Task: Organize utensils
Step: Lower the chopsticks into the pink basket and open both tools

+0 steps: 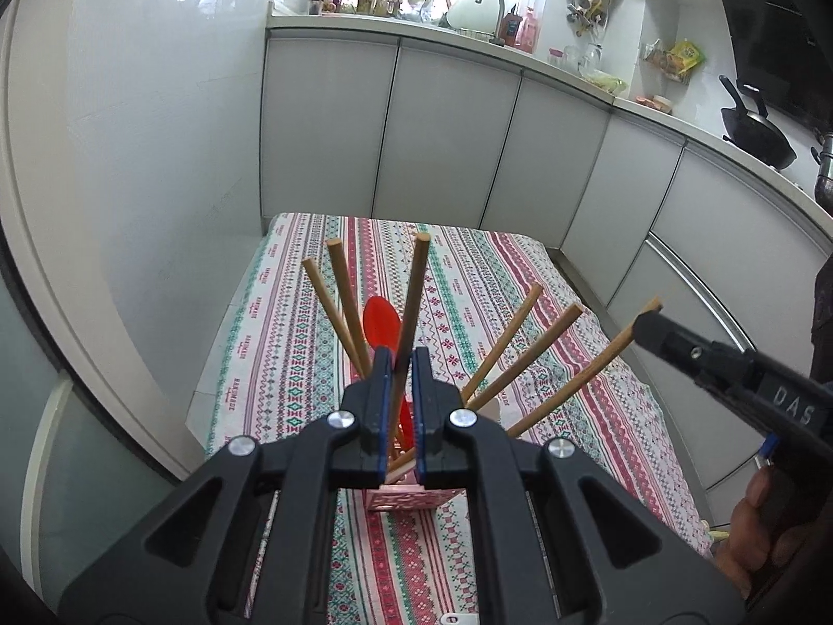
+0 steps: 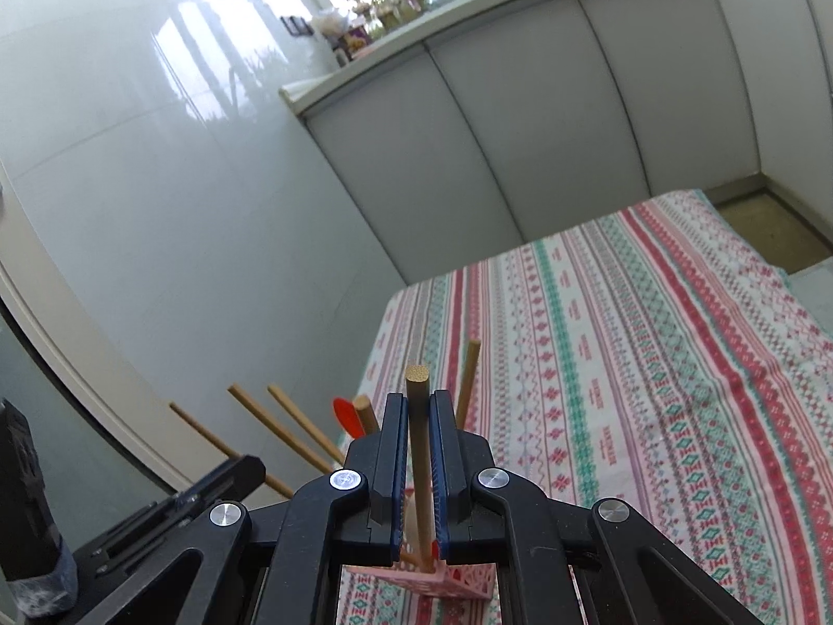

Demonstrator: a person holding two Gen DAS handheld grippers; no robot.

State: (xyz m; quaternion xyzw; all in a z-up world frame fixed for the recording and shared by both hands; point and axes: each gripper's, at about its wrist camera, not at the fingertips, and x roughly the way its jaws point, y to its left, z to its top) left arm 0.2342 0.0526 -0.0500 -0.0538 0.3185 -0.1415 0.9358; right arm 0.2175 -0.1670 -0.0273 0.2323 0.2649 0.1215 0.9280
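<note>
A pink lattice holder (image 1: 401,500) stands on the striped tablecloth and holds several wooden chopsticks and a red spoon (image 1: 382,320). My left gripper (image 1: 400,364) is shut on one upright chopstick (image 1: 414,286) that rises from the holder. My right gripper (image 2: 417,406) is shut on another chopstick (image 2: 418,380) whose lower end sits in the holder (image 2: 447,580). In the left wrist view the right gripper (image 1: 645,325) shows at the right, clamped near the top of a leaning chopstick (image 1: 572,383). Other chopsticks fan out left and right.
The table with the striped cloth (image 2: 651,364) stands against a glossy white wall (image 1: 172,130). Grey kitchen cabinets (image 1: 458,140) and a cluttered counter with a sink tap (image 1: 494,0) run behind and to the right. A black wok (image 1: 755,130) sits on the stove.
</note>
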